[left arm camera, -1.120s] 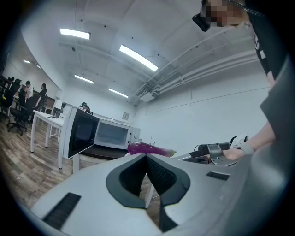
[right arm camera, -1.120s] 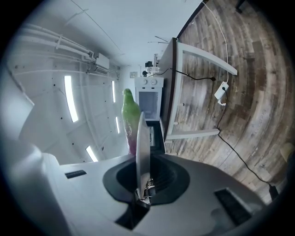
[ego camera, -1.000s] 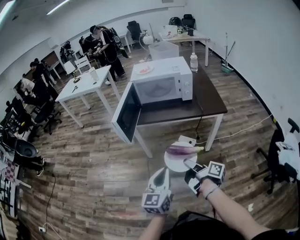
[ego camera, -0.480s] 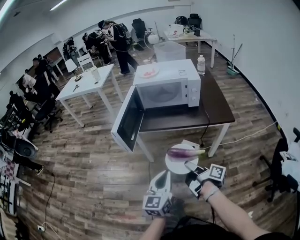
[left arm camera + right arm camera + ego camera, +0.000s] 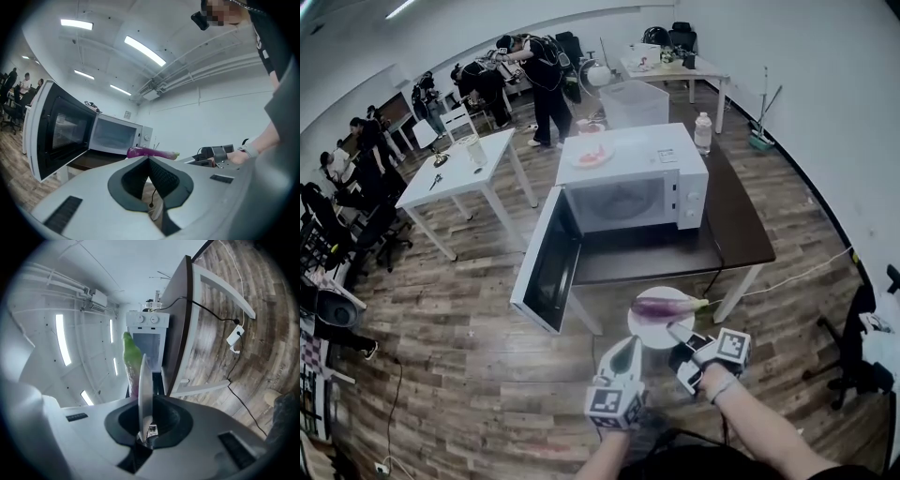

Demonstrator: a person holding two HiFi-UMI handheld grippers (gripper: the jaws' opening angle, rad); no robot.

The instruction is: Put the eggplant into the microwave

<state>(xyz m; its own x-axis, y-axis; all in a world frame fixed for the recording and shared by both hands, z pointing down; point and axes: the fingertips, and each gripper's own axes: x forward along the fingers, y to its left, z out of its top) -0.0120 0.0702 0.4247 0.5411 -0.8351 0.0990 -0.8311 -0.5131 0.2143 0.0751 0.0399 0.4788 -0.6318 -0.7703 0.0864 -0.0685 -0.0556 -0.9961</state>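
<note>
A purple eggplant (image 5: 661, 306) with a green stem lies on a white plate (image 5: 654, 331). My right gripper (image 5: 675, 332) is shut on the plate's near rim and carries it level. In the right gripper view the plate (image 5: 144, 385) shows edge-on between the jaws, with the eggplant (image 5: 131, 358) on it. My left gripper (image 5: 626, 347) is beside it on the left, shut and empty; the eggplant (image 5: 152, 153) shows past its tips. The white microwave (image 5: 628, 178) stands ahead on a dark table (image 5: 741, 225), its door (image 5: 546, 267) swung open to the left.
A plate with something pink (image 5: 591, 155) rests on top of the microwave. A water bottle (image 5: 703, 131) stands at the table's far end. A cable (image 5: 797, 272) runs across the wooden floor. A white table (image 5: 464, 169) and several people are at the back left.
Both grippers, with the plate and eggplant, have moved toward the microwave, which now looks nearer and larger. The grip on the plate is unchanged.
</note>
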